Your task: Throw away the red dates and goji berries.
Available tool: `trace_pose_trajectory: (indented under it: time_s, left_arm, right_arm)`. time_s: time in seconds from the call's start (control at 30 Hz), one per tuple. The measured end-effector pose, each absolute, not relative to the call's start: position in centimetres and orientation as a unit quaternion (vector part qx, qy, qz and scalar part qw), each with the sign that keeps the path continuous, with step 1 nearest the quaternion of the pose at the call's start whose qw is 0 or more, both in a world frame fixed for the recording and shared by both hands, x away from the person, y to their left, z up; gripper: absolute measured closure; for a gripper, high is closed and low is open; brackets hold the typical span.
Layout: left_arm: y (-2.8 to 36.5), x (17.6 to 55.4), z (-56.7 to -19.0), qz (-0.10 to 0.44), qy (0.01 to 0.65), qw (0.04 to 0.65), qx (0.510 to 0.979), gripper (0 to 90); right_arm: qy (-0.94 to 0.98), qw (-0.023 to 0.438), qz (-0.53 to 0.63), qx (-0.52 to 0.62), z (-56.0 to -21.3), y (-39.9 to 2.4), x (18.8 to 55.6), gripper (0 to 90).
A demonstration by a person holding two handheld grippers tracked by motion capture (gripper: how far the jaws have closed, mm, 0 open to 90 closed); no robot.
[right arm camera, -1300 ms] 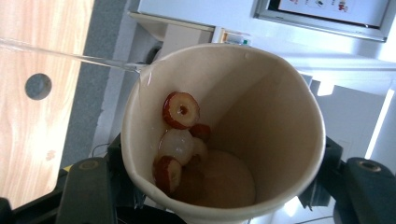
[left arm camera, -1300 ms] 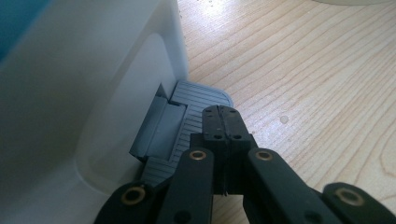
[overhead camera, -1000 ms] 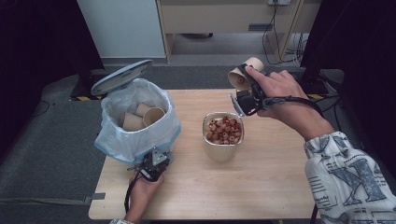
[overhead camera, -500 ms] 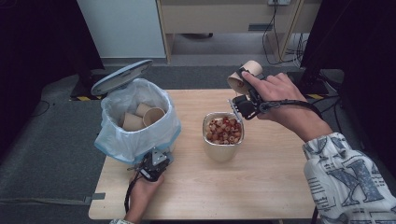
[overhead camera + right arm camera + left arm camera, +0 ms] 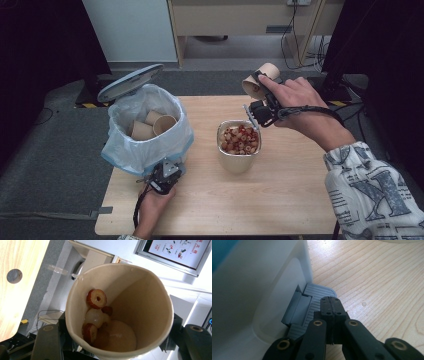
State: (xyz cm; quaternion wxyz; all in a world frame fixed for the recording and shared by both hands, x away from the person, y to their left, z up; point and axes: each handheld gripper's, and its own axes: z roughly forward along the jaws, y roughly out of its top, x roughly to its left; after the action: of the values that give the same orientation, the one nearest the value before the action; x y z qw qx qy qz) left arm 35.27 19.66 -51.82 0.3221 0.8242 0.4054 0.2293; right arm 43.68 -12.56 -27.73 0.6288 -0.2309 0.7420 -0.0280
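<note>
My right gripper (image 5: 261, 92) is shut on a tan paper cup (image 5: 269, 72), held tilted above the table's far edge, behind a metal container (image 5: 237, 162) full of red and white fruit slices (image 5: 240, 140). In the right gripper view the cup (image 5: 145, 310) is side-on, with a few slices (image 5: 96, 298) stuck near its bottom. My left gripper (image 5: 162, 177) is at the foot of a pedal bin (image 5: 145, 150). Its shut jaws rest tip-down on the grey pedal (image 5: 312, 302), and the bin lid (image 5: 130, 82) stands up.
The bin is lined with a pale blue bag and holds several used paper cups (image 5: 152, 126). The wooden table (image 5: 280, 200) is bare in front of and to the right of the container. Dark floor and cabinets surround it. A wall poster (image 5: 180, 250) is behind the cup.
</note>
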Motion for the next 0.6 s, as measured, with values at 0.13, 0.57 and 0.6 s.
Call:
trace_pose_trajectory:
  time_s: [0.13,0.57,0.6]
  left_arm:
    - [19.7,35.3,-51.8,0.229,0.405,0.322,0.824,89.8]
    - [19.7,35.3,-51.8,0.229,0.405,0.322,0.824,89.8]
    - [19.7,35.3,-51.8,0.229,0.405,0.322,0.824,89.8]
  right_arm:
    - [0.739,0.631,-0.029,-0.233,-27.6,-12.6,43.6,34.0]
    - [0.748,0.599,-0.06,-0.279,-31.3,-11.3,43.5,34.3]
    - [0.747,0.607,-0.053,-0.267,-31.0,-11.5,43.7,34.3]
